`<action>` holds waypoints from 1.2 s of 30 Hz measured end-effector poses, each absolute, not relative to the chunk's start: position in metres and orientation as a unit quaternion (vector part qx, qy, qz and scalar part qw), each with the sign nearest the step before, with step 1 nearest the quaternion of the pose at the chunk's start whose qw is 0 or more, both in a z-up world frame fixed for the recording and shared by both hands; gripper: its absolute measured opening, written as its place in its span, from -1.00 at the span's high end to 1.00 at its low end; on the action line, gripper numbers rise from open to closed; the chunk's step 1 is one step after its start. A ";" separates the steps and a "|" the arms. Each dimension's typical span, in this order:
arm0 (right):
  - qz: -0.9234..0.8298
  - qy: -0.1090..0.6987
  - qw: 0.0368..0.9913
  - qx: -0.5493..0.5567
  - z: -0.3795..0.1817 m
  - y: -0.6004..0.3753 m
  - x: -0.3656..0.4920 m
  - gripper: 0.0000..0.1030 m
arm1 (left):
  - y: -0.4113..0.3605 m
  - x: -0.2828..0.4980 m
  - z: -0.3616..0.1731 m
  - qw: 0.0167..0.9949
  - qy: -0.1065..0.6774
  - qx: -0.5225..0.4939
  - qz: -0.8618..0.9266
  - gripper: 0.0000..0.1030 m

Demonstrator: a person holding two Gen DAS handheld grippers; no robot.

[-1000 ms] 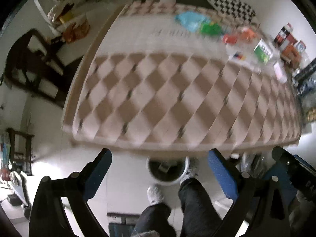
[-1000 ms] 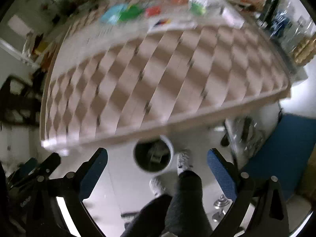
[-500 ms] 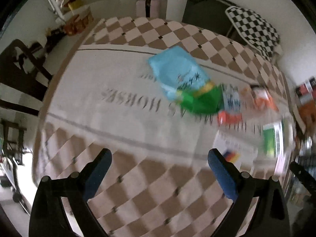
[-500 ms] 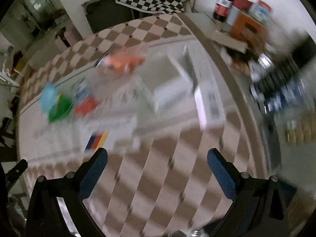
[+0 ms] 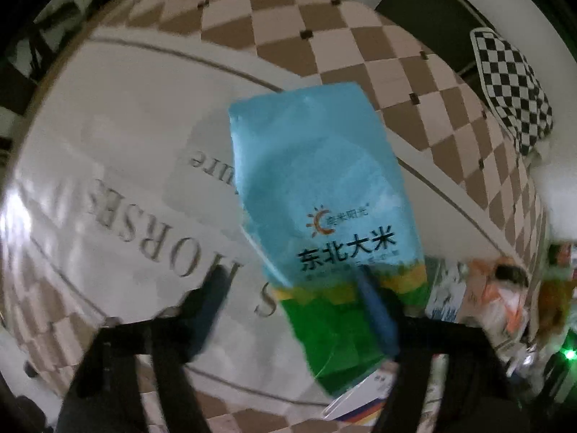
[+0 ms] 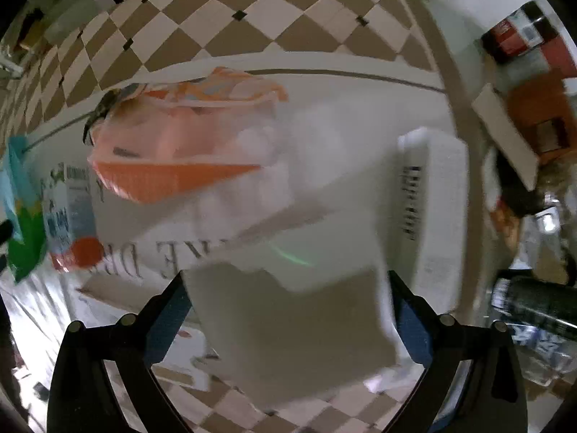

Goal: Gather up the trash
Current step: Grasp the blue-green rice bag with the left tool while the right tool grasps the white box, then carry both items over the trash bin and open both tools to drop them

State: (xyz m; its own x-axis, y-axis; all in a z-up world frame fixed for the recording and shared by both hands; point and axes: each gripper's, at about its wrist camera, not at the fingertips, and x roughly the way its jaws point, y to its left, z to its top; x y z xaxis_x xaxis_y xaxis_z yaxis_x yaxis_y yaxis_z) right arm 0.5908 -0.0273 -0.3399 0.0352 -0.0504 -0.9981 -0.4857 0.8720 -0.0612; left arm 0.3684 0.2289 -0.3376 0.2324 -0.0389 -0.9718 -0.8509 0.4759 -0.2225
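My right gripper (image 6: 288, 310) has its fingers spread wide on either side of a blurred white box (image 6: 288, 321) that lies between them, though I cannot tell whether they touch it. My left gripper (image 5: 292, 299) is also parted, its right finger (image 5: 375, 310) over the green end of a blue-and-green rice bag (image 5: 324, 195) lying flat on the table (image 5: 119, 137). Further out, an orange-and-clear bag (image 6: 180, 144) rests on the lettered cloth, with a long white carton (image 6: 436, 216) beside the box.
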 end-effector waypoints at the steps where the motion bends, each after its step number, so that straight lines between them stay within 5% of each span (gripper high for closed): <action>1: 0.156 0.676 0.693 -0.197 -0.342 -0.025 0.592 -0.81 | 0.228 0.370 -0.337 0.675 0.537 -0.414 0.293 0.33; 5: 0.158 0.668 0.703 -0.186 -0.337 -0.020 0.591 -0.51 | 0.212 0.376 -0.317 0.710 0.550 -0.328 0.293 0.89; 18: 0.171 0.608 0.759 -0.157 -0.267 -0.031 0.500 -0.45 | 0.162 0.275 -0.238 0.783 0.513 -0.190 0.296 0.93; 28: 0.180 0.564 0.799 -0.106 -0.220 -0.066 0.307 -0.43 | 0.123 0.107 -0.189 0.824 0.466 -0.155 0.282 0.93; 36: 0.184 0.581 0.790 -0.068 -0.227 -0.107 0.143 -0.43 | 0.095 -0.003 -0.222 0.805 0.500 -0.192 0.253 0.93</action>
